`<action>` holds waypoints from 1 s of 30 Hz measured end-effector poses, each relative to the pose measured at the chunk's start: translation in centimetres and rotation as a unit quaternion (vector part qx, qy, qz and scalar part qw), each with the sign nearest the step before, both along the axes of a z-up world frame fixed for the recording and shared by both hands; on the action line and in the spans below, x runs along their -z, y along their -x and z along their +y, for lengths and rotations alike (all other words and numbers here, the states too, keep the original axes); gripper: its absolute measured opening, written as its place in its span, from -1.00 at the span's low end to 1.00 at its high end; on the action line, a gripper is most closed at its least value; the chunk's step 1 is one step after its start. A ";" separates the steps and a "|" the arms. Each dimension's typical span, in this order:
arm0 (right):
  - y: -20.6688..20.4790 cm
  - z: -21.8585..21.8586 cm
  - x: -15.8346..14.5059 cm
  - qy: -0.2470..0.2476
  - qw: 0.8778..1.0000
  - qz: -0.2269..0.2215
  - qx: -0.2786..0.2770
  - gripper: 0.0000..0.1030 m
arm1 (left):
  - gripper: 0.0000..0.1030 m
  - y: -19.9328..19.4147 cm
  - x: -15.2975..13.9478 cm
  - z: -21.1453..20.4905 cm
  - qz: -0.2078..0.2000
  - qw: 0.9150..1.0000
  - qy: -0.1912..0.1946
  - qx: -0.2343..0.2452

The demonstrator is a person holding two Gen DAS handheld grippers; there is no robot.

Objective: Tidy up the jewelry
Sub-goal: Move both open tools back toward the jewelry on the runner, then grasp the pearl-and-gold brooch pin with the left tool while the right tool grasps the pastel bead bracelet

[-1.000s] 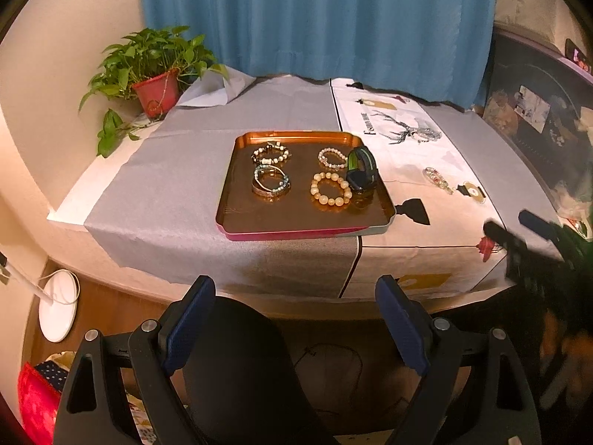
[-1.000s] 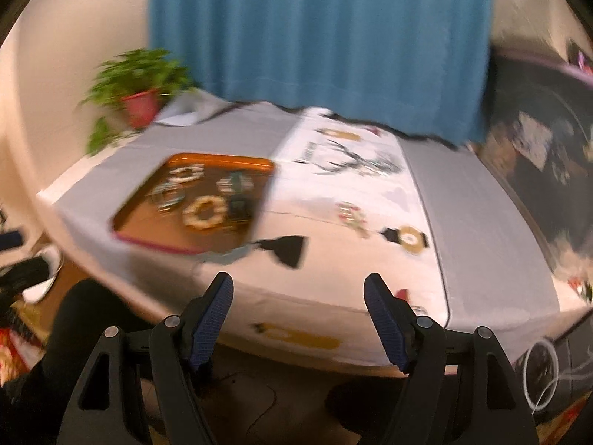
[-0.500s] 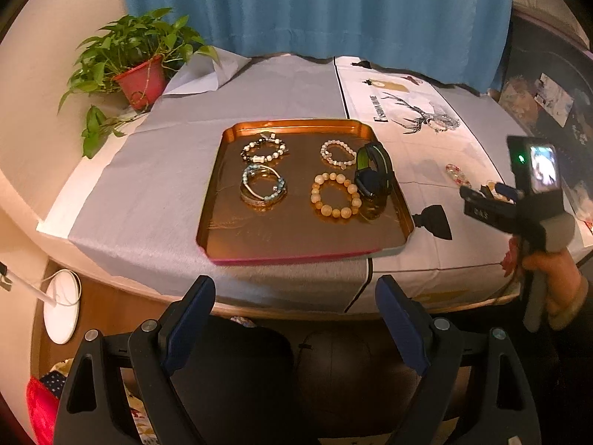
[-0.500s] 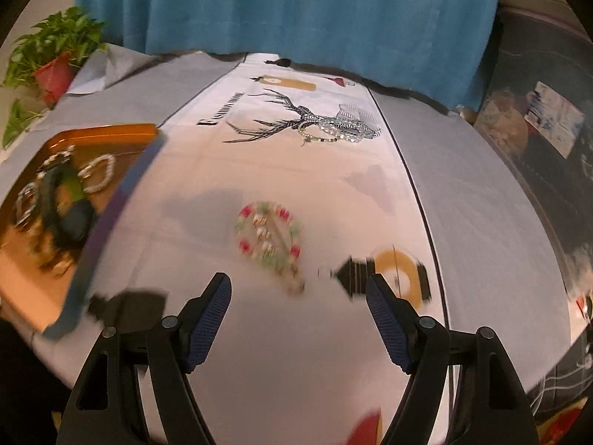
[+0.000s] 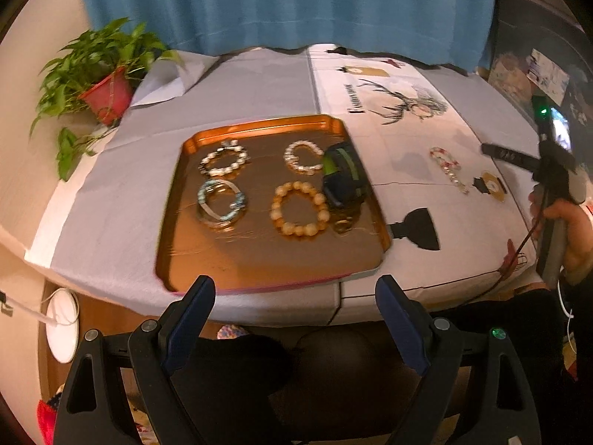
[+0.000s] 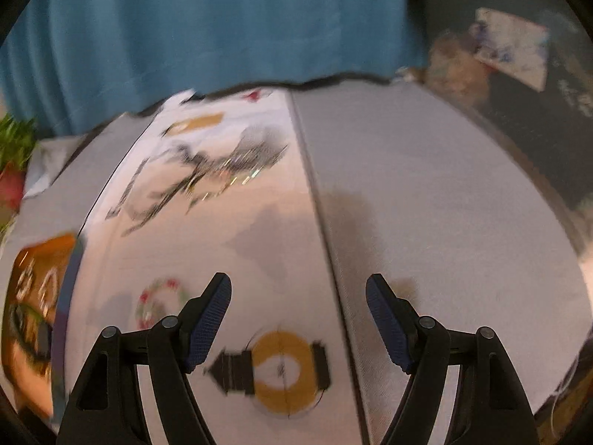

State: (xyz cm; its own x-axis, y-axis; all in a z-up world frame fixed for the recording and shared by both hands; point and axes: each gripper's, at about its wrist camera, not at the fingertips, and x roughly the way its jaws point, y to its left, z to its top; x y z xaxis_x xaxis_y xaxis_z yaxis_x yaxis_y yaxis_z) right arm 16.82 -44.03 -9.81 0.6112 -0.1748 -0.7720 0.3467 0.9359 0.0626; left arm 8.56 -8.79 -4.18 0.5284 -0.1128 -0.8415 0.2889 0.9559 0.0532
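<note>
Right gripper (image 6: 298, 319) hangs with jaws apart and empty; the loose bracelet (image 6: 159, 306) lies just left of my left fingertip, nearer this hand.

Bare tablecloth (image 6: 426, 200) right of tray (image 5: 267, 278)

a copper tray (image 5: 174, 244) holds four bead bracelets: a pale one (image 5: 223, 158), a teal-and-silver one (image 5: 221, 201), a white one (image 5: 303, 156) and an amber one (image 5: 299, 213), beside a dark green-striped band (image 5: 343, 174) standing on edge. a red-green bracelet (image 5: 447, 164) lies apart on the white cloth (image 5: 404, 141).
</note>
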 end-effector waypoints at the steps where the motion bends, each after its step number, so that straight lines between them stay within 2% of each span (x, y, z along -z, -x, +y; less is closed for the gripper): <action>1: -0.2 0.4 0.4 -0.005 1.000 0.006 -0.015 0.47 | 0.67 -0.1 0.1 -0.5 0.001 1.000 -0.002 0.004; 9: -2.6 3.2 2.1 0.003 0.997 0.017 -0.072 0.47 | 0.67 -0.1 -0.4 -2.5 -0.009 1.000 -0.019 0.021; 11: -3.2 3.7 2.6 0.024 0.996 0.031 -0.086 0.52 | 0.67 -0.4 -0.7 -3.0 -0.009 1.000 -0.018 0.021; 13: -3.0 3.6 2.9 0.066 0.993 0.044 -0.084 0.54 | 0.67 -0.7 -1.1 -3.6 -0.013 1.000 -0.013 0.026; 16: -1.5 1.7 2.9 0.115 0.991 0.055 -0.042 0.57 | 0.67 -1.1 -1.8 -5.4 -0.022 0.999 -0.006 0.043; 20: 1.3 -2.1 2.8 0.105 0.993 0.053 -0.007 0.58 | 0.67 -2.5 -2.1 -9.2 -0.019 0.997 0.017 0.077; 23: 2.9 -3.8 2.8 0.098 0.994 0.047 -0.002 0.58 | 0.67 -4.1 -1.7 -12.6 -0.007 0.994 0.036 0.101; 27: 3.8 -5.0 2.7 0.078 0.996 0.030 -0.009 0.58 | 0.67 -7.3 0.4 -17.9 0.025 0.989 0.041 0.137; 30: 4.5 -5.2 2.9 0.063 0.998 0.018 -0.010 0.58 | 0.67 -10.0 3.4 -21.4 0.062 0.986 0.032 0.151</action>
State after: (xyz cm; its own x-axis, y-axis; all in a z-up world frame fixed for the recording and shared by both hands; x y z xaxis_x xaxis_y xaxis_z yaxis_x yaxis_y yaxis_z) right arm 12.27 -49.26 -12.66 0.5870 -0.2609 -0.7664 0.3287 0.9419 -0.0689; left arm 18.55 -30.17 -7.61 0.3557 -0.3046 -0.8836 0.5620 0.8251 -0.0582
